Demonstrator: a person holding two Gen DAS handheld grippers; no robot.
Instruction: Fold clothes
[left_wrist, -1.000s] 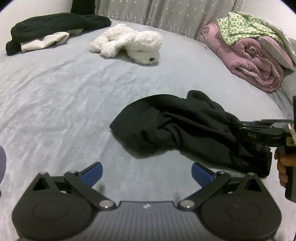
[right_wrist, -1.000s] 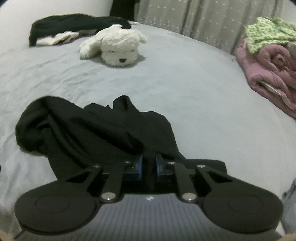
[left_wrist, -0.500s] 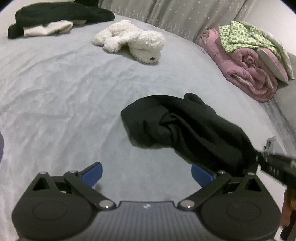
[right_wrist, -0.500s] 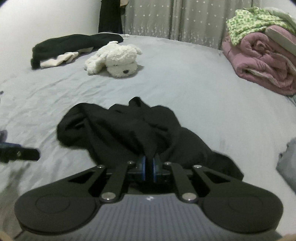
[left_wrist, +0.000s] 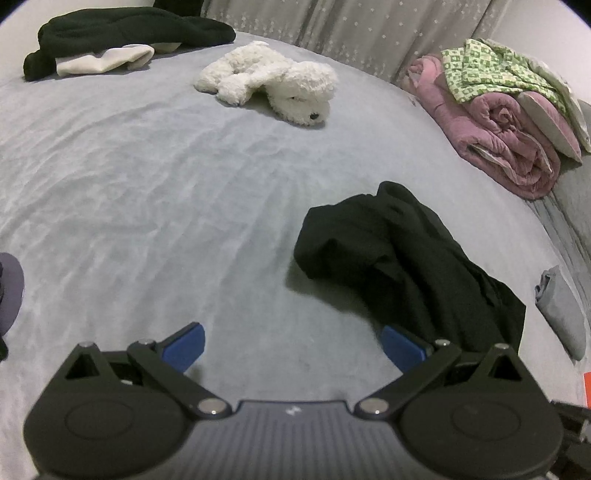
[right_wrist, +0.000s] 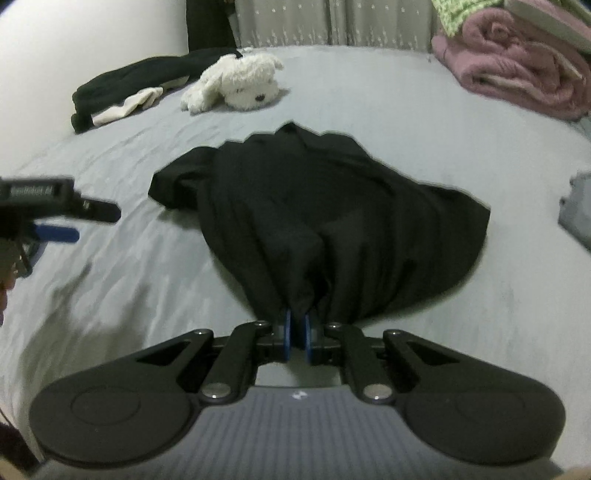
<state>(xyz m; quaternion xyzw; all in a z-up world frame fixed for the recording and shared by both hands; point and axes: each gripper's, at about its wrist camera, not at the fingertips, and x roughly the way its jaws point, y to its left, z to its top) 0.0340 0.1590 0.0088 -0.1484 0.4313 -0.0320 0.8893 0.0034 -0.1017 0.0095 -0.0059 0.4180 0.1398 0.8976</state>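
Grey bed sheet (left_wrist: 155, 192) carries the work. Black garment (right_wrist: 332, 206) lies bunched and unfolded near the bed's middle, one edge gathered and pinched in the clenched right claw (right_wrist: 296, 334). Left claw (left_wrist: 291, 349) is released beside it, holding nothing. Judgement: spreading flat and every fold remain

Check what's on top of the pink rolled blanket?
A green-and-white patterned cloth drapes over the pink blanket, with a pale folded piece beside it. Whatever lies beneath them is covered.

L tongs (left_wrist: 291, 345) spread wide over grey bed (left_wrist: 147, 192), black garment (left_wrist: 399, 258) just beside R tip.
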